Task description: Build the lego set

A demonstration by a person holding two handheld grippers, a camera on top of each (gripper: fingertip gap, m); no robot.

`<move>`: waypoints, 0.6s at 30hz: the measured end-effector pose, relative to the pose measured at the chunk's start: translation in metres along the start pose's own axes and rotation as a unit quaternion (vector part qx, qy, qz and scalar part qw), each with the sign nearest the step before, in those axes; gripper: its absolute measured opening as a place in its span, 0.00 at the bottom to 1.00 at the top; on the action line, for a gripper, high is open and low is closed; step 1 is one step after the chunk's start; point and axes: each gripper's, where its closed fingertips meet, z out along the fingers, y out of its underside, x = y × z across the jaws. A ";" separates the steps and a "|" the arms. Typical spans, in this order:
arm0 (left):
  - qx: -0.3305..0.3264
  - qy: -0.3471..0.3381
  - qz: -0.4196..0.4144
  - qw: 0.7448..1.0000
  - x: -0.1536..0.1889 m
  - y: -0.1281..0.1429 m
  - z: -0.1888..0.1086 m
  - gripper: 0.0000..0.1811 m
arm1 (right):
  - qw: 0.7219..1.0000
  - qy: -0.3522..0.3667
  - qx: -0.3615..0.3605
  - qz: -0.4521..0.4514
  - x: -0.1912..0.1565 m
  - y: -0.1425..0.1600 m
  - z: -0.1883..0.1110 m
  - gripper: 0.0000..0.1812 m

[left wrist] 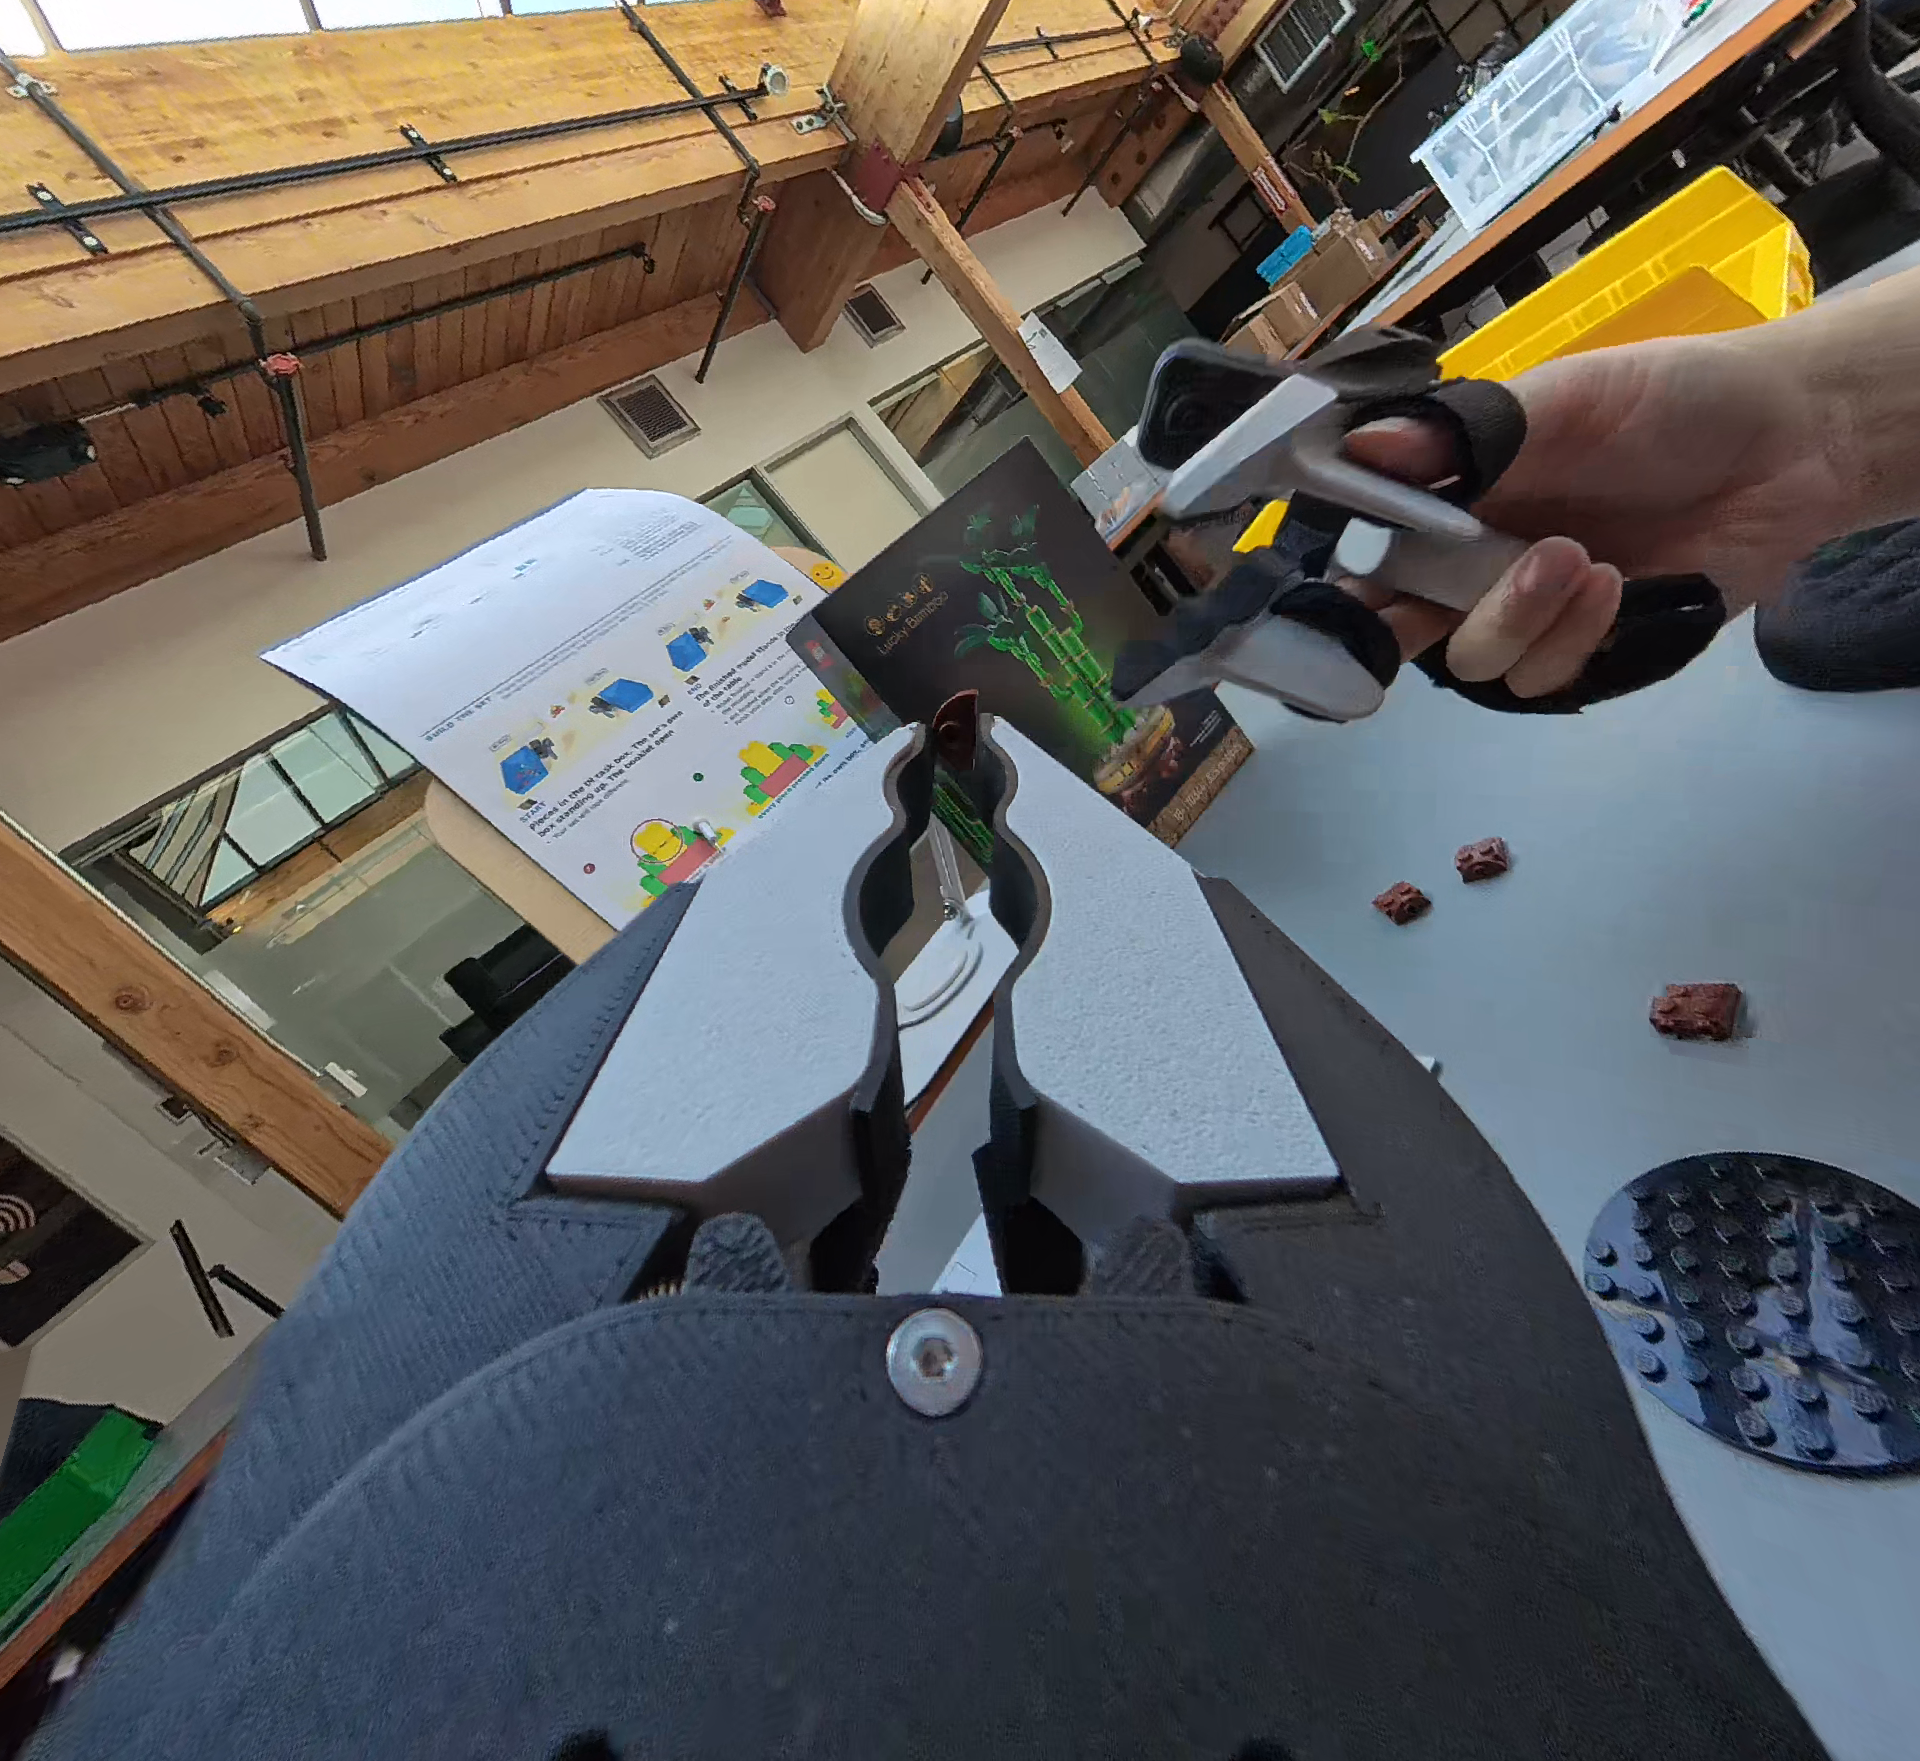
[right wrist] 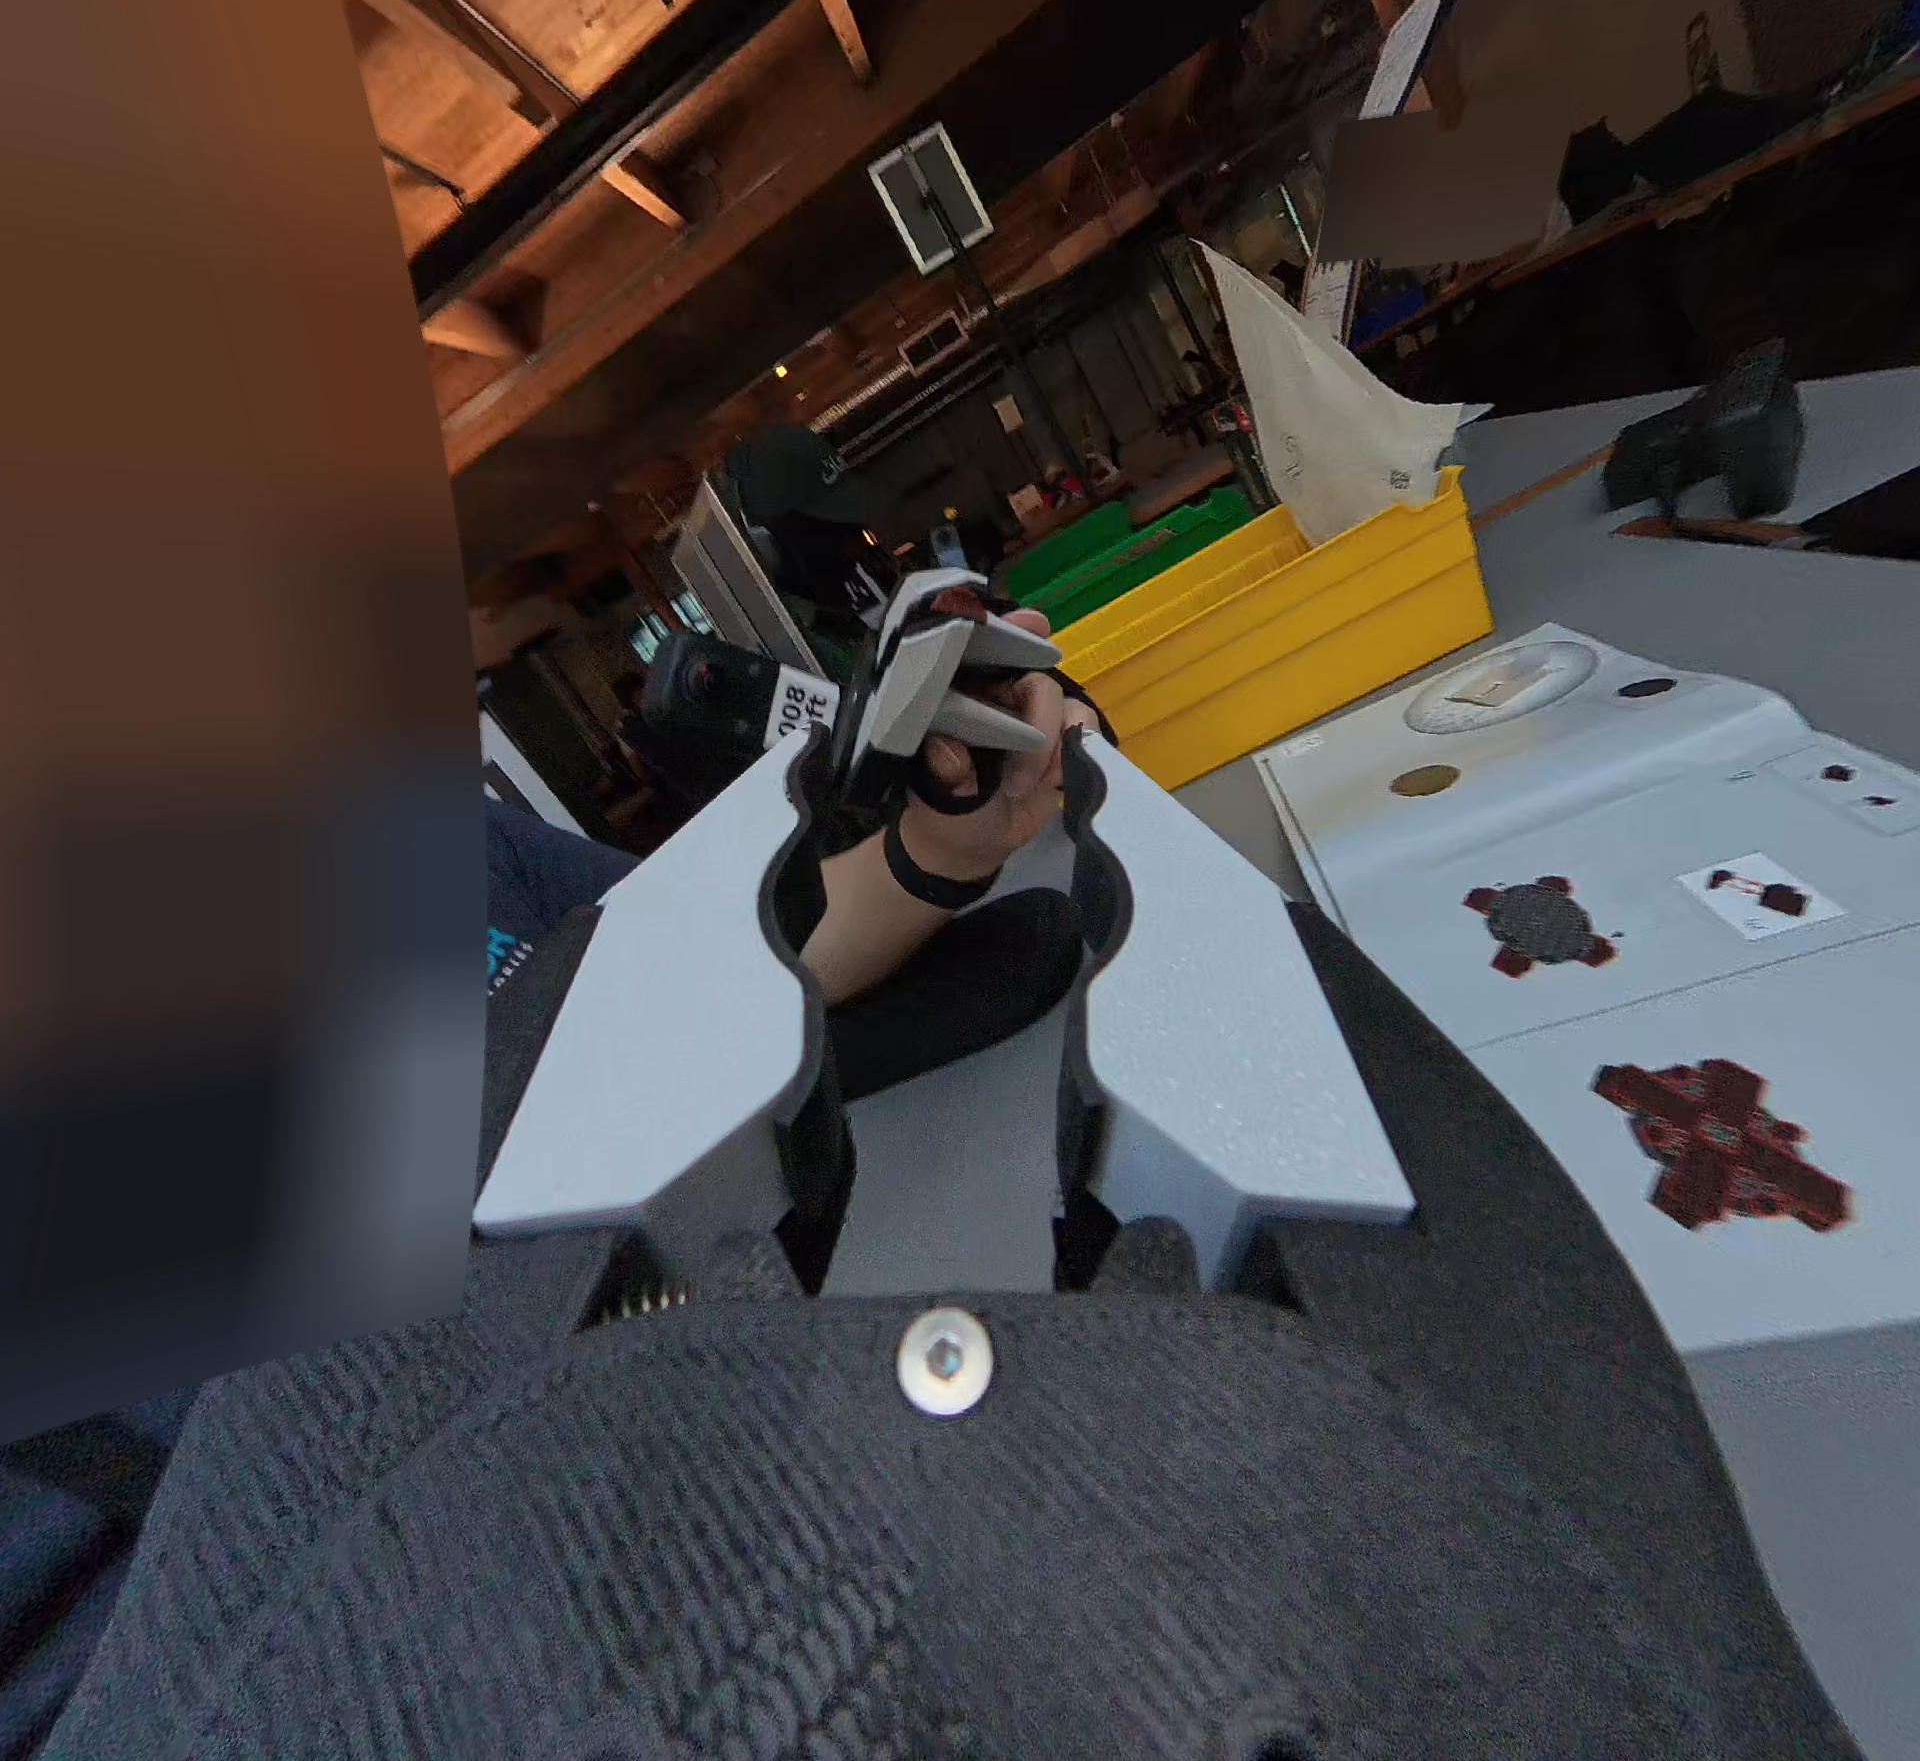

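My left gripper (left wrist: 951, 737) is raised above the grey table (left wrist: 1558, 932) and shut on a small dark red-brown Lego piece (left wrist: 954, 726) at its tips. It also shows in the right wrist view (right wrist: 920, 662), held up in a hand with the piece (right wrist: 956, 605) at its tip. My right gripper (right wrist: 940, 755) is open and empty, pointing at the left one. It shows in the left wrist view (left wrist: 1143, 594), to the right of the piece. Three loose brown pieces (left wrist: 1696, 1010) and a black round studded plate (left wrist: 1766, 1316) lie on the table.
A curled printed sheet (left wrist: 582, 672) and the set's dark box (left wrist: 1039, 610) stand behind the left gripper. A white page with pictures of dark red pieces (right wrist: 1558, 1036) lies flat on the right. A yellow bin (right wrist: 1299, 610) and a green bin (right wrist: 1122, 548) sit beyond. The tips of one gripper are about 6 cm away from the tips of the other. Both grippers' tips are roughly 20 cm from the black round studded plate (left wrist: 1766, 1316).
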 end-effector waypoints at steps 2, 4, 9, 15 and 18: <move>0.009 -0.010 -0.031 0.999 -0.016 0.003 -0.006 0.03 | 0.986 0.083 -0.080 -0.122 0.011 0.011 -0.027 0.25; 0.015 -0.013 -0.044 0.999 -0.024 0.008 -0.010 0.03 | 0.948 0.163 -0.184 -0.202 0.032 0.042 -0.056 0.25; -0.004 0.000 -0.031 0.999 -0.020 0.020 -0.010 0.03 | 0.900 0.161 -0.341 -0.219 0.047 0.129 -0.084 0.22; -0.015 0.024 -0.004 1.000 -0.001 0.023 -0.005 0.03 | 0.871 0.173 -0.401 -0.224 0.057 0.147 -0.083 0.20; -0.016 0.037 0.009 0.999 0.008 0.023 -0.004 0.03 | 0.859 0.181 -0.415 -0.239 0.062 0.152 -0.078 0.18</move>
